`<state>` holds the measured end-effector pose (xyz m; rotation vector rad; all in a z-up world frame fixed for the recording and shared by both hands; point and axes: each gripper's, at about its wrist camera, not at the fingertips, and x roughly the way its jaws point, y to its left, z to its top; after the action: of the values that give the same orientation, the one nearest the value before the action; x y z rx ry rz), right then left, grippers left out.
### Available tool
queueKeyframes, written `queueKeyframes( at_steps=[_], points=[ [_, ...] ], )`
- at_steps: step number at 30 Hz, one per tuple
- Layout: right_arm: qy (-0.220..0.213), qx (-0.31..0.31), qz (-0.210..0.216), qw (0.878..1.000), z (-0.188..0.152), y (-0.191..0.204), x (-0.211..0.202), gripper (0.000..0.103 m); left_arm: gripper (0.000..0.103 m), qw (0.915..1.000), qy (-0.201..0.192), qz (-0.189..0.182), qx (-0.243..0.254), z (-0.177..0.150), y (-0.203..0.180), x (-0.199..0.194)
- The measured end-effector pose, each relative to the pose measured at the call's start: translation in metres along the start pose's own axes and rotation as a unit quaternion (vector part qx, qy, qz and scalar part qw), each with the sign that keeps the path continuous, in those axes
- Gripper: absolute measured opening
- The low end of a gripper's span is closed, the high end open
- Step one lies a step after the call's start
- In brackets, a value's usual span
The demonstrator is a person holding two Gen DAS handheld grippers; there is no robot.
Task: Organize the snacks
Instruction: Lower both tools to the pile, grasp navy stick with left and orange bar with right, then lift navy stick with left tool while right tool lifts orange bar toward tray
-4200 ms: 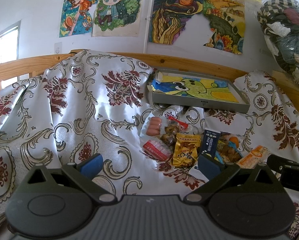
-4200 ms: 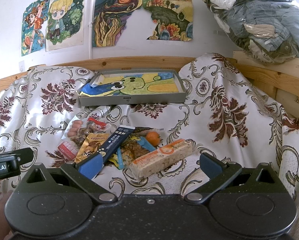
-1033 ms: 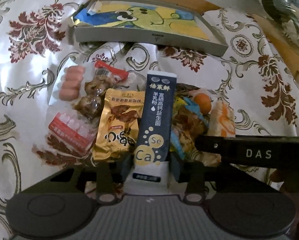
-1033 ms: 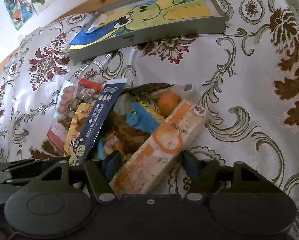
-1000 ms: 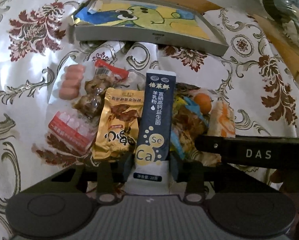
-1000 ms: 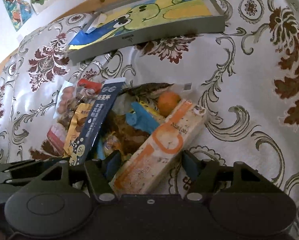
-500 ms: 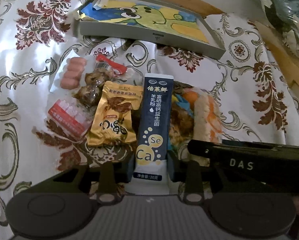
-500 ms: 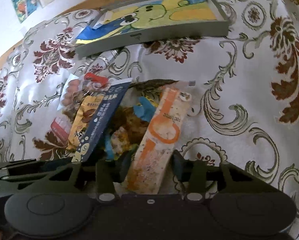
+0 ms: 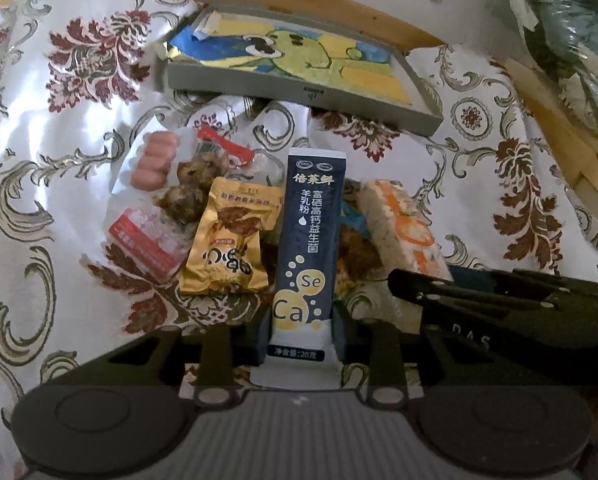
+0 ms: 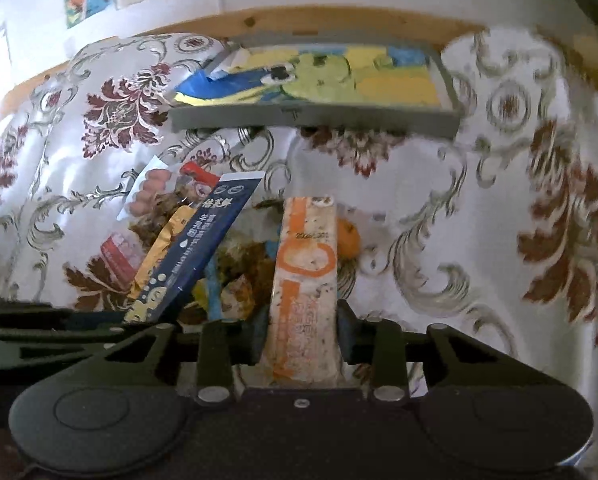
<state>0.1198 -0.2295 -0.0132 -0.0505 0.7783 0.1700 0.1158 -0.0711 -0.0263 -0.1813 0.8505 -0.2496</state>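
My left gripper is shut on the near end of a dark blue milk powder sachet, lifted above the snack pile. My right gripper is shut on a long orange-and-white cracker pack, also raised. The sachet slants across the left of the right wrist view. On the cloth lie a gold snack pouch, a sausage pack, a red-labelled pack, a bag of brown snacks and an orange fruit. A grey tray lined with a frog picture stands beyond the pile.
A white cloth with maroon flowers covers the surface. A wooden rail runs behind the tray. A clear bag of clothes sits at the upper right. The right gripper's body crosses the lower right of the left wrist view.
Both grippers closed on their packs and lifted them off the pile. The cracker pack swung to point straight ahead. The views tilted up toward the tray.
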Motion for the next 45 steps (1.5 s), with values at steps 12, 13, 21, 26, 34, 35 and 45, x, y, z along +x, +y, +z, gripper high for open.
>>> queueKeyframes(
  at_steps=[12, 13, 21, 26, 34, 35, 45],
  points=[
    [-0.048, -0.104, -0.057, 0.992, -0.004, 0.018, -0.009, 0.035, 0.033, 0.9997, -0.025, 0.003, -0.004, 0.006, -0.002, -0.010],
    [-0.055, -0.115, -0.064, 0.990, -0.004, 0.020, -0.010, 0.035, 0.033, 0.9996, -0.027, 0.003, -0.005, 0.007, -0.002, -0.011],
    [-0.101, -0.152, -0.093, 0.979, 0.008, 0.015, -0.017, 0.035, 0.033, 0.9989, -0.046, 0.006, -0.003, 0.022, 0.001, -0.012],
    [-0.128, -0.176, -0.095, 0.971, 0.028, 0.005, -0.013, 0.035, 0.033, 0.9977, -0.067, 0.006, -0.005, 0.047, -0.003, -0.008],
    [-0.195, -0.192, -0.112, 0.955, 0.083, -0.023, 0.024, 0.035, 0.033, 0.9923, -0.121, 0.022, -0.014, 0.110, -0.014, 0.015],
    [-0.200, -0.185, -0.110, 0.956, 0.090, -0.028, 0.030, 0.035, 0.033, 0.9914, -0.127, 0.025, -0.018, 0.119, -0.015, 0.020],
    [-0.233, -0.074, -0.085, 0.966, 0.153, -0.070, 0.093, 0.035, 0.033, 0.9830, -0.173, 0.024, -0.055, 0.202, -0.030, 0.075]
  ],
)
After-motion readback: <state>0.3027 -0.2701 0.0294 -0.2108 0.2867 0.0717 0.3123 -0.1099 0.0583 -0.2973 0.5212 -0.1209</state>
